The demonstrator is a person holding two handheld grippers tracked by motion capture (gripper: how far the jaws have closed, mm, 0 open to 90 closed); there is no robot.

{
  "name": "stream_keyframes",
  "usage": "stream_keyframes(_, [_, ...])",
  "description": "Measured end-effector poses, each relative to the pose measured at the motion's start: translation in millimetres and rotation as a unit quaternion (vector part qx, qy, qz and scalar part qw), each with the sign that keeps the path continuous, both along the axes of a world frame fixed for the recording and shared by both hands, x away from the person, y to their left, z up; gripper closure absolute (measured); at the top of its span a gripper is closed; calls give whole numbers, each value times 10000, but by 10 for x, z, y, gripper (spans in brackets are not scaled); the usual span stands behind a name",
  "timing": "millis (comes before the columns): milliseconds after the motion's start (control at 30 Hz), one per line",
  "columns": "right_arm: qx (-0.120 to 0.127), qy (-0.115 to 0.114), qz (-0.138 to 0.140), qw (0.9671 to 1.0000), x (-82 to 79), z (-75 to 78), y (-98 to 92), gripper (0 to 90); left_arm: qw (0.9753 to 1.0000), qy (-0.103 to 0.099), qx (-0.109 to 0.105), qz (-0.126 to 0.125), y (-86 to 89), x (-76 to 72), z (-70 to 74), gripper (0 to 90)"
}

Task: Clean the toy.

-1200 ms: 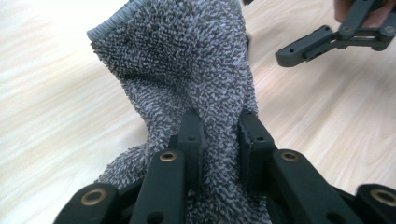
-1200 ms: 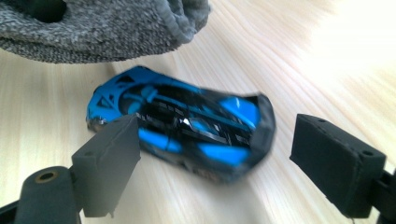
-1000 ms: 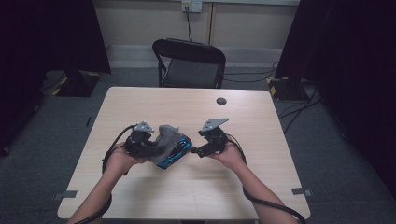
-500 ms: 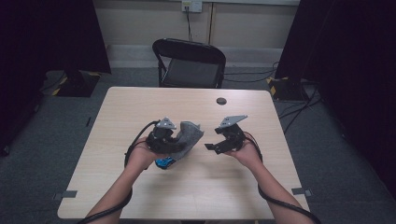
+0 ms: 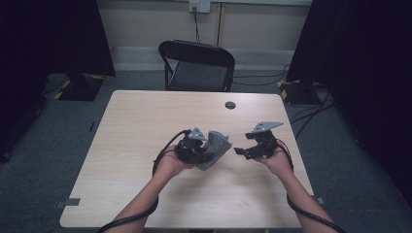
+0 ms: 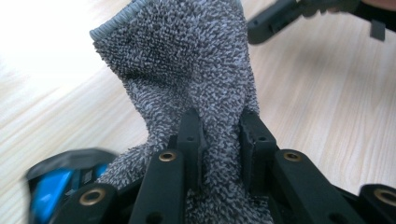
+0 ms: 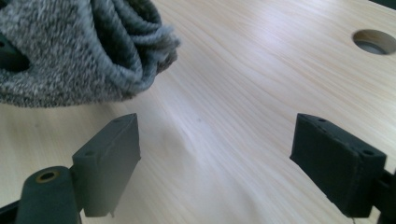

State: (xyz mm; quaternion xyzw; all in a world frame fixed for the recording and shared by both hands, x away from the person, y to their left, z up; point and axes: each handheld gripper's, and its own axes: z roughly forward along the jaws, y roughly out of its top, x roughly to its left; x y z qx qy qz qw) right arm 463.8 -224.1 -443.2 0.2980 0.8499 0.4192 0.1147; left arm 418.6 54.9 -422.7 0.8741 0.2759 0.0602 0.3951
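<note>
My left gripper (image 5: 206, 148) is shut on a grey terry cloth (image 5: 217, 145), holding it bunched just above the wooden table (image 5: 141, 126). In the left gripper view the left gripper (image 6: 219, 135) pinches a fold of the cloth (image 6: 187, 60), whose hemmed edge stands up beyond the jaws. A blurred blue and black thing (image 6: 46, 196) shows beside the cloth at the lower left. My right gripper (image 5: 239, 151) is open, a short way right of the cloth and apart from it. In the right gripper view, the right gripper (image 7: 229, 144) holds nothing, and the cloth (image 7: 79, 46) hangs at the upper left.
A round cable hole (image 5: 230, 105) sits in the table beyond the grippers, also seen as a hole (image 7: 373, 42) at the top right. A black folding chair (image 5: 199, 63) stands behind the table's far edge. Dark curtains flank the room.
Both hands have moved to the right, and the left gripper carried the cloth along. The blue thing seen under the cloth earlier is now out of sight in the high view.
</note>
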Motion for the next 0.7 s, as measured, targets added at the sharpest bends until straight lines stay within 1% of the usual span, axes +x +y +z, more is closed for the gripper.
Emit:
stream_keyframes(33, [1, 3, -20, 10000, -13, -6, -49, 152, 10000, -13, 45, -24, -44, 2, -32, 731])
stream_keyframes(133, [-36, 41, -28, 10000, -23, -9, -78, 152, 9998, 14, 129, -118, -164, 19, -137, 729])
stream_keyframes(233, [-71, 32, -16, 10000, -40, -3, -107, 153, 9996, 62, 198, -196, -274, 22, -229, 729])
stream_keyframes(267, [-67, 34, -18, 10000, -42, 4, -118, 152, 9994, 60, 252, -244, -299, 24, -250, 725])
stream_keyframes(333, [-13, 42, -45, 10000, -43, 24, -142, 153, 9995, 65, 233, -215, -342, 27, -305, 702])
stream_keyframes(433, [8, 59, -78, 10000, -58, 48, -159, 153, 9993, 111, 279, -223, -367, 24, -379, 684])
stream_keyframes(467, [9, 43, -59, 10000, -71, 51, -156, 153, 9994, 71, 266, -213, -372, 13, -400, 662])
stream_keyframes(500, [-9, 38, -43, 10000, -85, 53, -149, 153, 9994, 10, 267, -232, -368, 8, -414, 616])
stream_keyframes(533, [-15, 40, -16, 10000, -98, 54, -142, 153, 9996, 36, 225, -194, -368, -2, -423, 586])
stream_keyframes(600, [-11, 49, 41, 10000, -119, 52, -126, 153, 9998, 31, 165, -138, -351, -21, -425, 555])
stream_keyframes(633, [4, 62, 56, 10000, -126, 51, -114, 153, 9998, 67, 119, -145, -337, -23, -420, 529])
stream_keyframes(667, [15, 89, 76, 9999, -130, 53, -101, 153, 9999, 49, 63, -116, -319, -26, -416, 480])
stream_keyframes(700, [34, 116, 104, 9999, -133, 58, -86, 153, 9999, 18, 77, -62, -298, -28, -403, 440])
